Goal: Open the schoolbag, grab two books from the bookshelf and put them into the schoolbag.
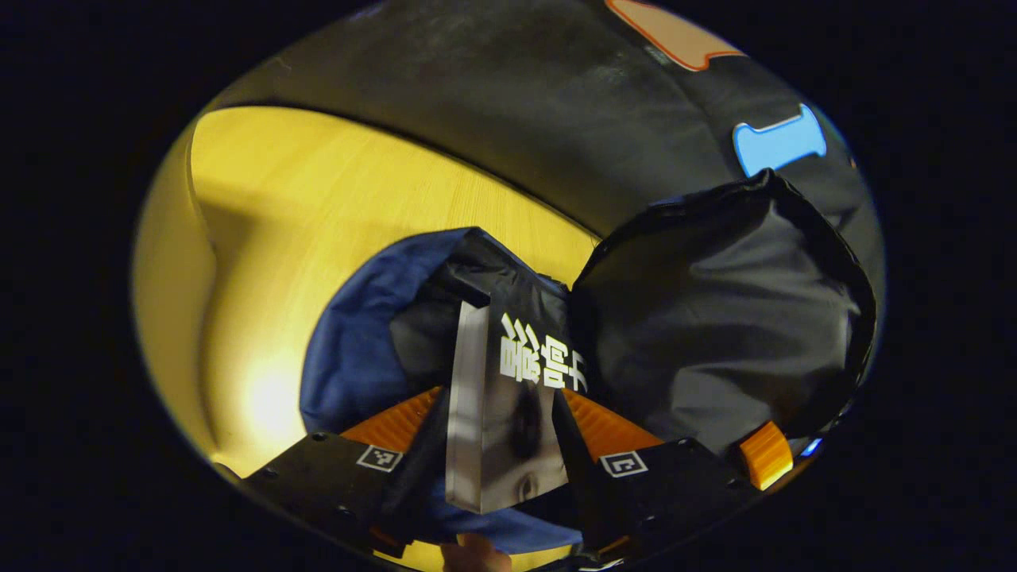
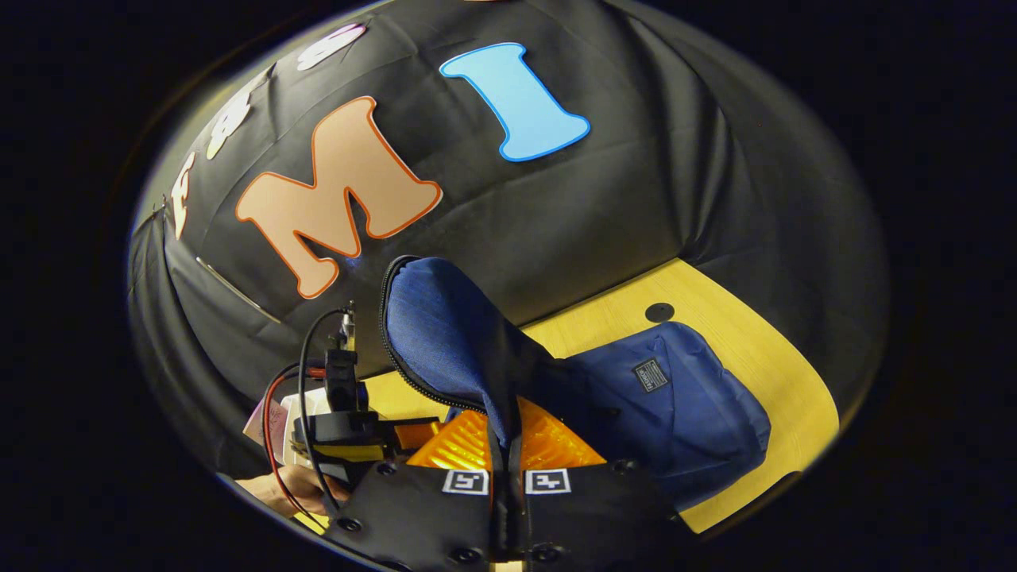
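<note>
Book (image 1: 496,413) lower end hidden inside schoolbag (image 1: 357,349).

Cloth-walled booth (image 2: 636,199), wooden table (image 1: 318,206)

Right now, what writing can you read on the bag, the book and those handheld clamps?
"影响力": white characters, turned sideways, on the dark glossy book held at the mouth of the blue fabric schoolbag.
Small dark patch on the schoolbag: writing too small to read.
Square black-and-white markers on the right gripper and on the left gripper: coded patterns, no words.
</note>
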The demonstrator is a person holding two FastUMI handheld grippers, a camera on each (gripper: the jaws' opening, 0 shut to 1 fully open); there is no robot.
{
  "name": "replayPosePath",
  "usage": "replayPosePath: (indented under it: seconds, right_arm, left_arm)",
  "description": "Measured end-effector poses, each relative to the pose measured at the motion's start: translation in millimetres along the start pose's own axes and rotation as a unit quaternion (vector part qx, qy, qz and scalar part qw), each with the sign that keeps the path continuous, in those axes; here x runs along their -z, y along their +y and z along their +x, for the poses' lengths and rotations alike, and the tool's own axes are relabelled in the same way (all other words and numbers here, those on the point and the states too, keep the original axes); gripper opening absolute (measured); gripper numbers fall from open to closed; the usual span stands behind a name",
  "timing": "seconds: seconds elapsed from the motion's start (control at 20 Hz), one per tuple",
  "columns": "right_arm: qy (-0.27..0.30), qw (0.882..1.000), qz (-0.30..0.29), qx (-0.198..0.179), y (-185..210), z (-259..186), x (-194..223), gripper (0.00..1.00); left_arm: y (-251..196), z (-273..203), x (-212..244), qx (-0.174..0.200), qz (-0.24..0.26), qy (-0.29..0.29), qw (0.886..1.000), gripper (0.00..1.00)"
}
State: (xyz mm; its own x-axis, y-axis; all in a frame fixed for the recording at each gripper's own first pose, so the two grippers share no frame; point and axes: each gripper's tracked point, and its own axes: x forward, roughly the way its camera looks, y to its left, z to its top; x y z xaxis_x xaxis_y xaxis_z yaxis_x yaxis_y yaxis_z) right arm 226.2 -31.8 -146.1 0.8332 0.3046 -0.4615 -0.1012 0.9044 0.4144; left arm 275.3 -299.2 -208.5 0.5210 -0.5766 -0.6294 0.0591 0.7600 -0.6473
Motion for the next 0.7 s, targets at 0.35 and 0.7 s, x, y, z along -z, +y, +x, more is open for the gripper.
replayPosePath:
  seconds: [0.35,0.7]
  right_arm:
    - [-0.003,1.0,-0.001,-0.001,2.3,-1.3,1.3,0.03]
    - [-0.011,1.0,0.003,-0.003,0.5,-8.1,0.0,0.02]
  left_arm:
    - [-6.2,-63.8,-39.7,-0.05,0.146,-0.066,0.986,0.85]
    - [34.9,-148.2,-83.6,-0.116,0.223,-0.121,0.96,0.94]
